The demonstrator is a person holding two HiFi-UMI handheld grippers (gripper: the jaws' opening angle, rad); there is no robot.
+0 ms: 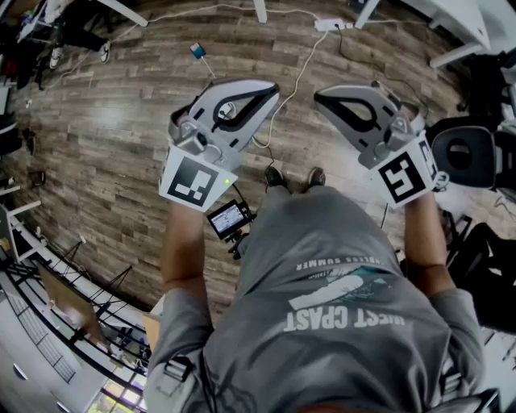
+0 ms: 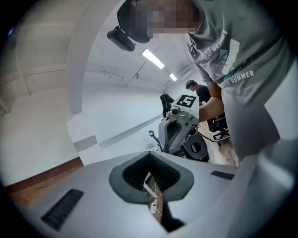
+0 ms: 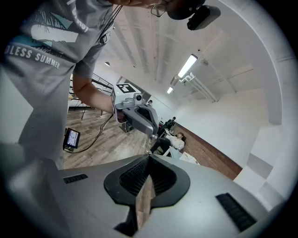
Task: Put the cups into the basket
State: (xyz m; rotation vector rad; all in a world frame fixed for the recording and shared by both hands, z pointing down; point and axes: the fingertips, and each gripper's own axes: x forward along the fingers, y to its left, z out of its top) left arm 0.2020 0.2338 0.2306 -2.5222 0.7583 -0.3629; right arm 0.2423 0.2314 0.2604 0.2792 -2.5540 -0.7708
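No cup and no basket shows in any view. In the head view my left gripper (image 1: 270, 91) and right gripper (image 1: 320, 97) are held up at chest height over a wooden floor (image 1: 105, 137), tips pointing toward each other with a gap between them. Each one's jaws stand together with only a thin slit and nothing held. From the left gripper view, past its own jaw tips (image 2: 156, 204), the right gripper (image 2: 179, 128) shows. The right gripper view looks over its own jaw tips (image 3: 145, 195) at the left gripper (image 3: 137, 116).
A small monitor (image 1: 228, 218) hangs at the person's waist, above their shoes (image 1: 294, 177). Cables and a power strip (image 1: 332, 24) lie on the floor ahead. A black chair (image 1: 463, 157) stands at right, wire racks (image 1: 72, 298) at lower left. Another person (image 3: 174, 138) sits far off.
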